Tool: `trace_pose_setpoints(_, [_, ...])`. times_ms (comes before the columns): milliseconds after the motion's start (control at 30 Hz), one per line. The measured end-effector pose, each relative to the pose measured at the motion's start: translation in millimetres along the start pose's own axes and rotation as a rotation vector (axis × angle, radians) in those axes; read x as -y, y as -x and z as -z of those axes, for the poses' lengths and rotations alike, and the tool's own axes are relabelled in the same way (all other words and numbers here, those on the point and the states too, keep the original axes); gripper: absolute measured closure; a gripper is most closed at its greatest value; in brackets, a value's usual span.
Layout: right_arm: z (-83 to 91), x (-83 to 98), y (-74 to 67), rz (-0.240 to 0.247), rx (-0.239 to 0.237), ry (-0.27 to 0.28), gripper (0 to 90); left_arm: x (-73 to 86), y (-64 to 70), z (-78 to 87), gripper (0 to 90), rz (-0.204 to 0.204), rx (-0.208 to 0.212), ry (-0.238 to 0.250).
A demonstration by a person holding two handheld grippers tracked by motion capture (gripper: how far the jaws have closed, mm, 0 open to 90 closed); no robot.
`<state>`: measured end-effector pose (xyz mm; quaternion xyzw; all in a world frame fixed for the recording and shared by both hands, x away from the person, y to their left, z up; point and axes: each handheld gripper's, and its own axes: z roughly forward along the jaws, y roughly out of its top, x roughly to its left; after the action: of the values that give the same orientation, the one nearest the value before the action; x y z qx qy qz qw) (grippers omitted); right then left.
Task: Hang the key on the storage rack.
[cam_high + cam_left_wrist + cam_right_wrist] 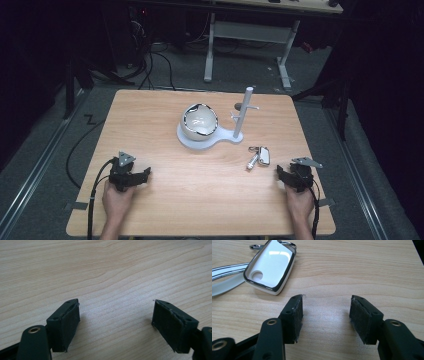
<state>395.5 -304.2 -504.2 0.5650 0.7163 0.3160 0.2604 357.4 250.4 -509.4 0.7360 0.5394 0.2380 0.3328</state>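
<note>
We hold both grippers, left [145, 174] and right [280, 171], open and empty; key fob [264, 155] at right's eleven o'clock

The table [165, 115] is pale wood, or a wood-look laminate, with a fine straight grain and a smooth, faintly satin top. The fob [270, 267] has a glossy white plastic face with bright reflections, framed by a polished chrome rim. Beside it the strap [227, 268] looks like shiny white plastic with dark stripes, though the view there is poor. The right gripper [325, 315] has matt black plastic jaws with brass-coloured rivets; its pads [359, 320] are dark, rough and worn at the edges. The left gripper [116, 322] is the same matt black. The bowl [199, 121] is glossy and cream-white, on a matt white stand [220, 137].
</note>
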Motion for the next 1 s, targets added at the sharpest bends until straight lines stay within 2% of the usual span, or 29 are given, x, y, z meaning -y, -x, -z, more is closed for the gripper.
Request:
trace_pose_setpoints(833, [0.1, 0.0, -0.9, -0.006, 0.001, -0.002, 43.1, 0.1, 0.1, 0.2, 22.3, 0.0, 0.0, 0.0])
trace_pose_setpoints(1000, [-0.1, -0.3, -0.2, 0.0, -0.006, 0.0, 46.5, 0.1, 0.1, 0.2, 22.3, 0.0, 0.0, 0.0])
